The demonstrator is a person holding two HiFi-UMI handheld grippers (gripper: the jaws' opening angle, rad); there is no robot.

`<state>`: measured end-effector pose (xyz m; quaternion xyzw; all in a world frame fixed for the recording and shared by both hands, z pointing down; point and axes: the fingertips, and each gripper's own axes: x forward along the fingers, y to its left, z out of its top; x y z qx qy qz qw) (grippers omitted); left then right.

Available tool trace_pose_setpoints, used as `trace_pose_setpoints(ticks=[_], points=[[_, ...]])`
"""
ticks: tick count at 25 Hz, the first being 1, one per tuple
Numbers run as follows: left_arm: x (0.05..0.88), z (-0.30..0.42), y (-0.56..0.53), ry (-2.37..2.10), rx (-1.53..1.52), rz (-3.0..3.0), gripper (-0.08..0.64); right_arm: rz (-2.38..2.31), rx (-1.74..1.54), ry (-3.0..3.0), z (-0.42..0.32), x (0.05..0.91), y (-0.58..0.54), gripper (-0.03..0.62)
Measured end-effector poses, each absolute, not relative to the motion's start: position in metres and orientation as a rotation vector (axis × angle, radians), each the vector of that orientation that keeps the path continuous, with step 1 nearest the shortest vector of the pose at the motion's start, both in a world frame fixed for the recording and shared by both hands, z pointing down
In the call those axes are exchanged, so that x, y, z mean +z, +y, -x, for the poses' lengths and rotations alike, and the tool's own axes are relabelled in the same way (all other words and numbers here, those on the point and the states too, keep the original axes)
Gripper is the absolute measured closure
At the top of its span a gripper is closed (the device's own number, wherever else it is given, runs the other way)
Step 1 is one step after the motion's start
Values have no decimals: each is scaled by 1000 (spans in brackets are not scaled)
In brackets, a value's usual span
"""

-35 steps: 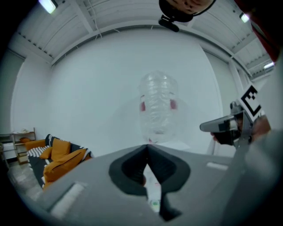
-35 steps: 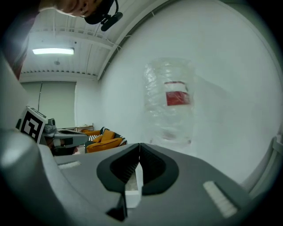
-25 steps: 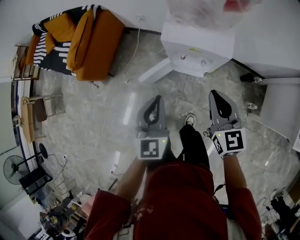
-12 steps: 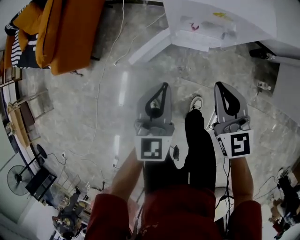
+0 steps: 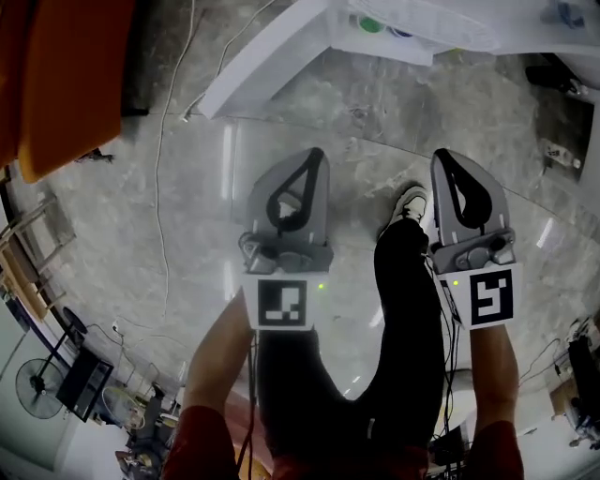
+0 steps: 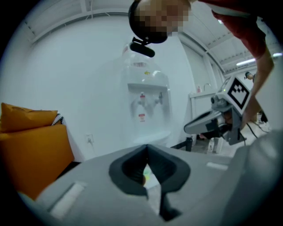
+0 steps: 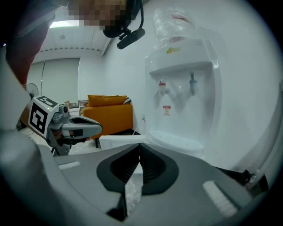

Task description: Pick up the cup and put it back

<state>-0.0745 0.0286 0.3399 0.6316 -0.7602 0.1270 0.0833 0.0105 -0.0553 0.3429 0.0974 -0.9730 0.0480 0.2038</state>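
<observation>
Head view, looking steeply down: left gripper (image 5: 317,156) and right gripper (image 5: 442,156) are held side by side, well apart, both pointing toward 12 o'clock above a grey marbled floor (image 5: 122,234).

Left gripper: jaws together, tips meeting; its own view shows nothing between the pads.

Right gripper: jaws together, tips touching; nothing between them.

Cup: it cannot be made out with certainty in any view; neither gripper carries it. At 12 o'clock in the head view a green spot (image 5: 372,23) and a dark blue spot (image 5: 401,31) sit on the front of the white water dispenser (image 5: 441,37); both are too small to name. Through the gap under the left jaws a greenish patch shows, too blurred to identify.

Surroundings, head view: a white slab (image 5: 267,52) lies on the floor at 11 o'clock, just beside the dispenser; an orange sofa (image 5: 56,75) stands at 10 o'clock; a thin cable (image 5: 167,159) runs down the floor between sofa and left gripper; a fan (image 5: 37,398) stands at 8 o'clock.

Person: black trousers (image 5: 403,309) between the two grippers; one white shoe (image 5: 412,202) just beside the right gripper.

Right gripper view: the dispenser stands at 1 o'clock, the sofa at 9 o'clock.
</observation>
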Motion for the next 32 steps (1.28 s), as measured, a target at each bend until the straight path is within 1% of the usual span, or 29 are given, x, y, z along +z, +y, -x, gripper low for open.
trace_pose_setpoints(ticks=[7,12,15,18,22,28,32], points=[[491,79,5,-2241,367,-2002,560,-243,-13,-2722,4,498,-88,591],[598,103,-13,-2167,310,-1962,560,-232,-52,-2775,21,584,-108,591],[643,118,-26,-2166,278,-1938,560,-184,-84,-2782,36,630,-114,591],[670,120,-37,-2133,299,-2019,560,-119,-65,-2746,50,671,-113,591],[693,125,-48,-2146,316,-2058,560,-123,-13,-2746,62,700,-123,591],[710,133,-48,-2180,350,-2026,560,-181,81,-2729,65,721,-140,591],[717,140,-49,-2215,319,-1952,560,-163,163,-2728,65,727,-132,591]])
